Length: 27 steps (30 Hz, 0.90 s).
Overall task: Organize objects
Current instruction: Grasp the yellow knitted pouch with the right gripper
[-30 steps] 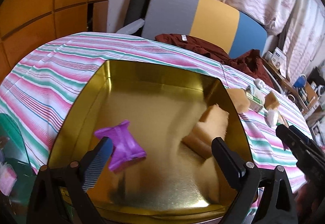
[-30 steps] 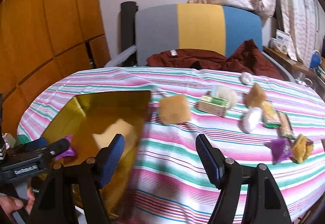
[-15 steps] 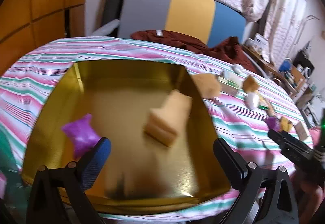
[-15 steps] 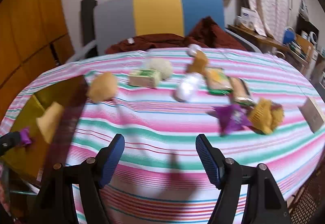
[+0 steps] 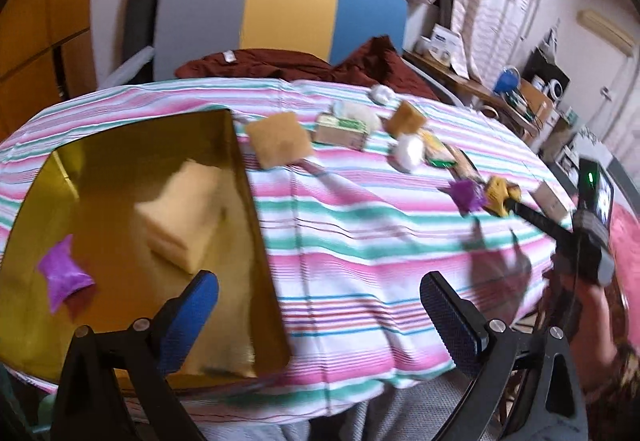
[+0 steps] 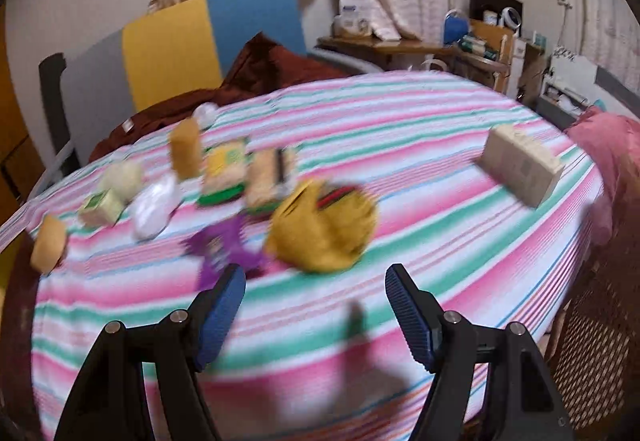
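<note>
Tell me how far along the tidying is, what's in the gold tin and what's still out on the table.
Early days. Done: the gold tin holds a purple wrapped candy and a tan sponge block. In hand: nothing; the left gripper and right gripper are both open and empty. Left: a purple wrapper, a yellow pouch, a green box, a beige box and several others on the striped tablecloth.
</note>
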Motion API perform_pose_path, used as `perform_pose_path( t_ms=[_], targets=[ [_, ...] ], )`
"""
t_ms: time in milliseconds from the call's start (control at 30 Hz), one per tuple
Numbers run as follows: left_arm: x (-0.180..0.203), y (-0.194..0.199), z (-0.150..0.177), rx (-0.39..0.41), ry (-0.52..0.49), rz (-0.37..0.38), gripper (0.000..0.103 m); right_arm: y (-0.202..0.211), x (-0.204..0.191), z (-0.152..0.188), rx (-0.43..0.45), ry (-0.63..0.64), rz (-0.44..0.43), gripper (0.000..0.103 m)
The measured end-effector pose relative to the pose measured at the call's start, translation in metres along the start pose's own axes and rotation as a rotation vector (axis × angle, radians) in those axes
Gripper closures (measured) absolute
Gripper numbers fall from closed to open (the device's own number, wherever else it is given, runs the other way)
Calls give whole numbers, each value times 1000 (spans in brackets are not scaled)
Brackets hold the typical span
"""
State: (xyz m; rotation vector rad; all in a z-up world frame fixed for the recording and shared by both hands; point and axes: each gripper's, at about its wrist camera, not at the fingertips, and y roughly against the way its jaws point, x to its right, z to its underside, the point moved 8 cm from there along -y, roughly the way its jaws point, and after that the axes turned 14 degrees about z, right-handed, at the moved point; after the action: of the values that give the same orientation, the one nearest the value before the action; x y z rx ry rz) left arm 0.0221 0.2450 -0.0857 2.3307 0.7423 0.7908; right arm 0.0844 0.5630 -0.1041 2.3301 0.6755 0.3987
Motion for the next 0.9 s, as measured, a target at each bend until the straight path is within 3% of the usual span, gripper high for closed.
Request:
perform_pose_path(
  t_ms=[200,333,400,433,567,733,900],
  targets=[
    [29,-18,4,-46,-48,30,1,-26,7,-29,14,-21,-24,29],
    [47,-28,3,-70,-83,48,1,-43,-6,-31,12,43,-22,29],
    [52,-32,3,-78,-100,46,1,-51,-10,-30,14,51,-35,37],
    [56,-35,2,-84,-108,45,1,-54,-11,-28,15,54,-42,47],
    [64,-47,-5,-93,-122,47,1,-57,-15,-25,70,87,-27,55],
    [81,-75,-28,-84,-114,61,1,-53,3,-24,116,10,41,62],
    [104,-119,-49,-108,-100,94,1,-55,15,-25,123,-48,61,63]
  ],
)
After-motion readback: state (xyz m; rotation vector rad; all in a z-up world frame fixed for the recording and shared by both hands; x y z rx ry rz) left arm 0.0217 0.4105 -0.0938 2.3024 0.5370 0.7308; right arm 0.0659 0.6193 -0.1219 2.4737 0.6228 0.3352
